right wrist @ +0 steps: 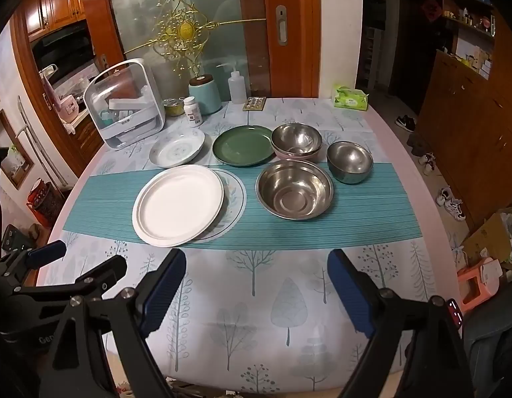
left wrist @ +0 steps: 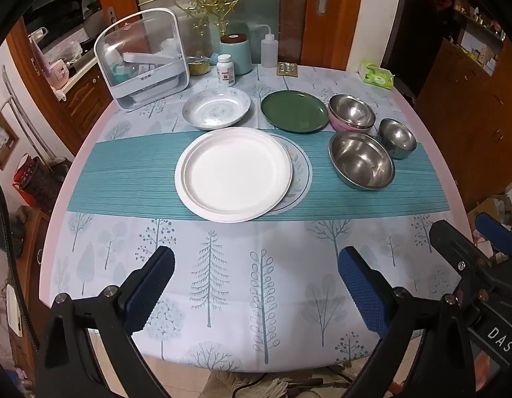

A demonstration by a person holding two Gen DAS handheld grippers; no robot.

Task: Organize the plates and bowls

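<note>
A large white plate (left wrist: 234, 174) (right wrist: 178, 204) lies on a patterned plate (left wrist: 299, 172) (right wrist: 234, 199) on the teal runner. Behind stand a floral deep plate (left wrist: 216, 107) (right wrist: 177, 149) and a green plate (left wrist: 294, 110) (right wrist: 242, 146). To the right are a large steel bowl (left wrist: 362, 164) (right wrist: 294, 189), a small steel bowl (left wrist: 398, 137) (right wrist: 350, 161) and a steel bowl nested in a pink bowl (left wrist: 351, 112) (right wrist: 296, 142). My left gripper (left wrist: 256, 285) and right gripper (right wrist: 256, 288) are open and empty above the table's near edge.
At the back of the table (left wrist: 222, 282) stand a clear storage box (left wrist: 144, 59) (right wrist: 124, 102), a blue canister (left wrist: 236, 51), a pill bottle (left wrist: 226, 69), a squeeze bottle (left wrist: 269, 48) and a tissue pack (left wrist: 377, 74) (right wrist: 350, 98). Wooden cabinets flank the table.
</note>
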